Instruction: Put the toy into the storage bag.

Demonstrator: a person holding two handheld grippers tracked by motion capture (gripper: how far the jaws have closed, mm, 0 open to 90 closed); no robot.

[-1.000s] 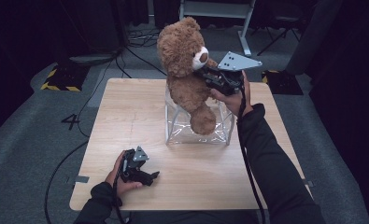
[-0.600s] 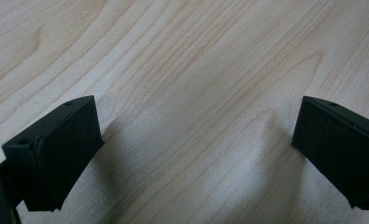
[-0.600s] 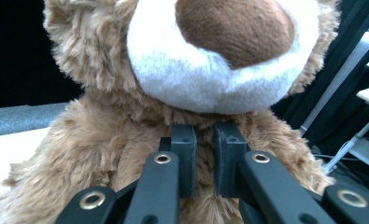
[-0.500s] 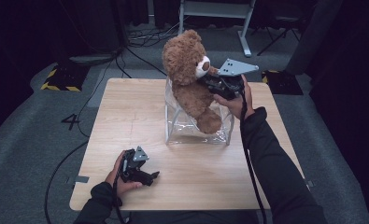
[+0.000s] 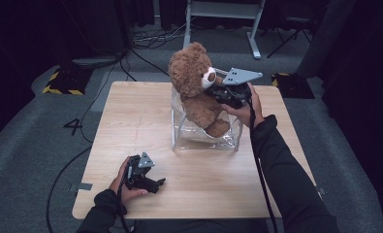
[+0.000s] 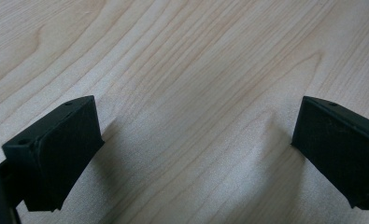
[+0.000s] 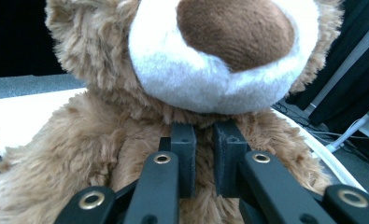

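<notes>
While the left gripper [image 5: 161, 183] lies on the near left part of the table [image 5: 131, 121], held in the person's left hand [image 5: 123, 182], its jaws stand wide apart with bare wood grain between them, as the left gripper view shows, and nothing is held there. Its grey plate tilts up toward the middle of the table.

Farther in, right of centre, a clear box [image 5: 179, 133] stands on the wood, open at the top. A brown bear [image 5: 194, 87] sits partly inside it: one foot rests low against the near wall, while the chest and head rise well above the rim. The bear leans a little to the left, its white muzzle turned toward the right gripper [image 5: 217, 92].

That gripper comes in level from the right, held in the right hand [image 5: 245, 109]. In the right gripper view its jaws are drawn close together, pinching the fur of the bear's chest just under the muzzle.

Beyond the table lie grey floor, cables and a metal stand [image 5: 223, 14].
</notes>
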